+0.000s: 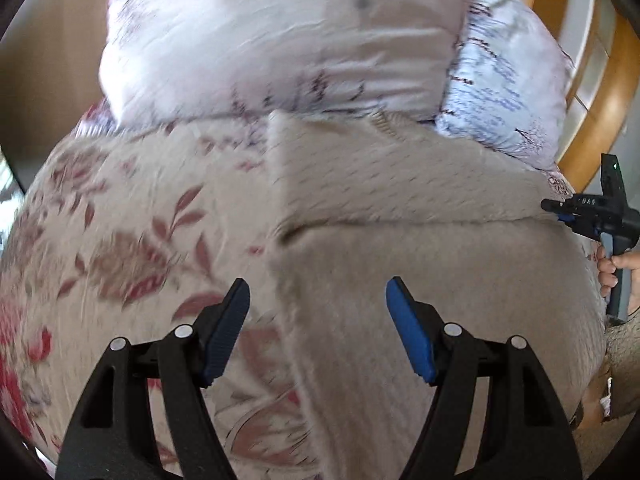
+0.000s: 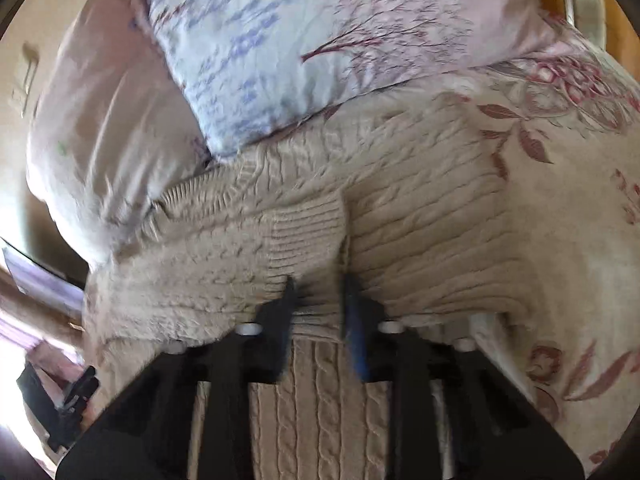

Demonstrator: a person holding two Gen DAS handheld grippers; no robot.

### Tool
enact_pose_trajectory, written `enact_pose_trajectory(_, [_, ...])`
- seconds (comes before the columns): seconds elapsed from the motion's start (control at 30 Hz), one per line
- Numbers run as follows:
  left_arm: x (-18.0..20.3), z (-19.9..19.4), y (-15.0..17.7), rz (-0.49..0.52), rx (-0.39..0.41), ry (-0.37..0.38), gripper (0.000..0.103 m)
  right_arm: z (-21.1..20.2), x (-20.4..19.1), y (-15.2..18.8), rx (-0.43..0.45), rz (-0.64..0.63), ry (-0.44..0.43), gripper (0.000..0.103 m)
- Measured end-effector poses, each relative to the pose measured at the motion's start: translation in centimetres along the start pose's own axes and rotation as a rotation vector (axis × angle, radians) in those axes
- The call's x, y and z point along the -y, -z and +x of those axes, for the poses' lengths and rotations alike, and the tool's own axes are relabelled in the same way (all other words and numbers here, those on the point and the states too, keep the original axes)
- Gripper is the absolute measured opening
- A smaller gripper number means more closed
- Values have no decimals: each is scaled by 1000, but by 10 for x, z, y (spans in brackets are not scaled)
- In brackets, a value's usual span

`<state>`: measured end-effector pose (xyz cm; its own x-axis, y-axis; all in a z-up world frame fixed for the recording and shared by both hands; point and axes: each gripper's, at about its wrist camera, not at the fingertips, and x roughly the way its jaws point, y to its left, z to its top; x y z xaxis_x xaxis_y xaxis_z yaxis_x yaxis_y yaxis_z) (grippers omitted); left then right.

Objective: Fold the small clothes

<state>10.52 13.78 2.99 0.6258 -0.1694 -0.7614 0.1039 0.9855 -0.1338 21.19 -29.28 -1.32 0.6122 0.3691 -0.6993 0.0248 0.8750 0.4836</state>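
A beige cable-knit sweater (image 1: 420, 240) lies flat on the flowered bedspread (image 1: 120, 240). A fold line runs across it. My left gripper (image 1: 318, 300) is open and empty, just above the sweater's left edge. In the right wrist view the sweater (image 2: 400, 208) fills the middle, with a ribbed sleeve cuff (image 2: 308, 232) folded over its body. My right gripper (image 2: 318, 286) has its jaws close together on a fold of the knit near the cuff. The right gripper also shows in the left wrist view (image 1: 548, 205) at the sweater's right edge.
Two pillows lie at the head of the bed: a pale pink one (image 1: 260, 48) and a white-blue printed one (image 1: 500, 80). A wooden headboard (image 1: 600, 100) curves behind them. The left gripper shows at the lower left of the right wrist view (image 2: 86, 384).
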Motion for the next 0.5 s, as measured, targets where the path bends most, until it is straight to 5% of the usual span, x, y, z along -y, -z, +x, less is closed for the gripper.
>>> enact_pose_trajectory(0.2, [-7, 10, 9, -63, -27, 54, 71, -33, -14, -16, 226, -32, 6, 9])
enact_pose_trajectory(0.33, [-2, 17, 14, -75, -38, 95, 71, -4, -3, -22, 112, -11, 131, 11])
enact_pose_trajectory(0.4, [-3, 18, 17, -95, -47, 120, 71, -5, 11, -16, 65, 58, 102, 17])
enact_pose_trajectory(0.5, [-8, 12, 22, -130, -42, 170, 71, -33, 21, -7, 93, 75, 37, 47])
